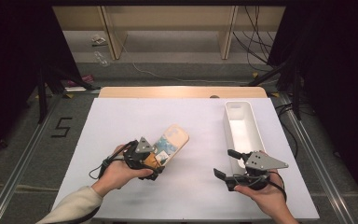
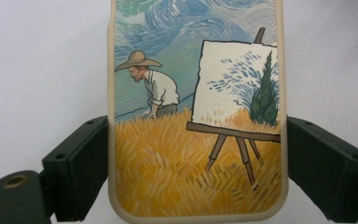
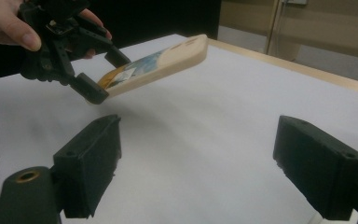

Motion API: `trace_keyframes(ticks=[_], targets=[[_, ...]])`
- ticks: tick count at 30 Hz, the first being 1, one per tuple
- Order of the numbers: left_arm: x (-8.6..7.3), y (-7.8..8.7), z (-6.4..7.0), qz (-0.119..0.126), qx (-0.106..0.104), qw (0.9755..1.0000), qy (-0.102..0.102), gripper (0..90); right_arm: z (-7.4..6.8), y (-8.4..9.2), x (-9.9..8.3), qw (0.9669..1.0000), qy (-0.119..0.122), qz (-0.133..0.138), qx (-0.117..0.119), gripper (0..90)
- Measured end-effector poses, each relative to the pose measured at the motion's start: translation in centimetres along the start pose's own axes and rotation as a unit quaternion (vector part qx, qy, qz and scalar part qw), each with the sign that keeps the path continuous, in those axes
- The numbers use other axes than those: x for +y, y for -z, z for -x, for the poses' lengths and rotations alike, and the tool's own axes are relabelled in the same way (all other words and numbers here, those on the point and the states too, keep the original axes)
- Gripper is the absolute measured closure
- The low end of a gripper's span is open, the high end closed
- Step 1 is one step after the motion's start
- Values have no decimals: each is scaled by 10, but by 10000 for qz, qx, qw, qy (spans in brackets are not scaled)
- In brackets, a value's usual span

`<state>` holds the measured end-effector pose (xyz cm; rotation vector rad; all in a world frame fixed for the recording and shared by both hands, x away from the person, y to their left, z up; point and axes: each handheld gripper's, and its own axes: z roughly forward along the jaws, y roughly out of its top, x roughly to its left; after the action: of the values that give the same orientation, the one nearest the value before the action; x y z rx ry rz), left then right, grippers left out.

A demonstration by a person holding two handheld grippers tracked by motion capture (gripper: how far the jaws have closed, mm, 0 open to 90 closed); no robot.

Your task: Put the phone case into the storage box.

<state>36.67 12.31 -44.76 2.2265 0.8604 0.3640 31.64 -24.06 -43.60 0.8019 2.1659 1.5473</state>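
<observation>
Clamping the phone case [image 2: 196, 121] by its long edges, my left gripper [image 1: 154, 162] held it tilted above the table's [image 1: 121, 121] near-left part; my right gripper [image 1: 230, 163] hovered agape beside the white bin [image 1: 243, 122].

A large black "5" is marked on the grey floor [image 1: 61, 127] left of the white table [image 1: 135, 116].

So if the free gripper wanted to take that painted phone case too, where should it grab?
Probably the free far end of the phone case, across its two long edges. The left gripper already clamps the near end, and the case is lifted and tilted above the table, so the right gripper, jaws open, could approach from the side.
</observation>
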Motion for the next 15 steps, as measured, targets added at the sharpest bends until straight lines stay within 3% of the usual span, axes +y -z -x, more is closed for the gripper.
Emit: trace_keyframes(ticks=[15], targets=[[-3, 15, 2, 318, -51, 9995, 16, 115, 1, 0, 0, 10000, -9, 2, -12, 160]])
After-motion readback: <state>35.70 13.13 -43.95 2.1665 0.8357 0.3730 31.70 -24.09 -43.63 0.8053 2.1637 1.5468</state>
